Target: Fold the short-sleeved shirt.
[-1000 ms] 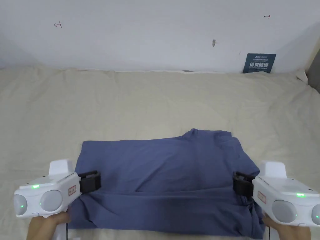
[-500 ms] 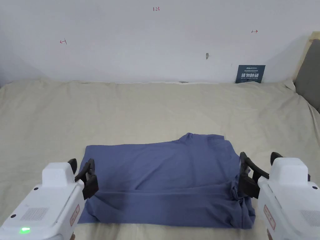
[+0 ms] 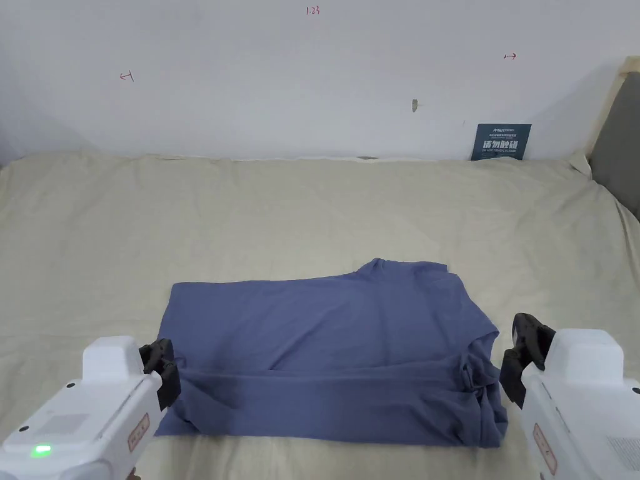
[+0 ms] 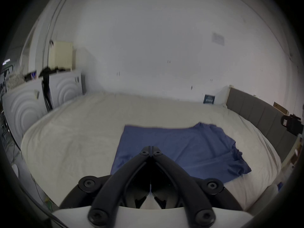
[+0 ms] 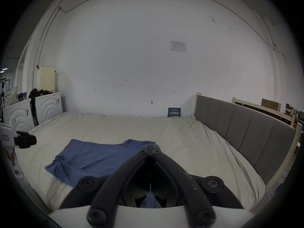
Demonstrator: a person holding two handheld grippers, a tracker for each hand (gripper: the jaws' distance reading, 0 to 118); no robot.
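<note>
Since the earlier frame both grippers have drawn back off the shirt's side edges: the left gripper [image 3: 164, 373] and right gripper [image 3: 524, 356] now hover just beside the blue shirt [image 3: 325, 350], each with its jaws clenched together on nothing. The shirt lies flat near the front of the bed [image 3: 312, 206], its near strip folded over, so one lengthwise fold looks finished. The next move probably calls for opening both jaws and regrasping an edge, though the bunched right end is hard to read.
</note>
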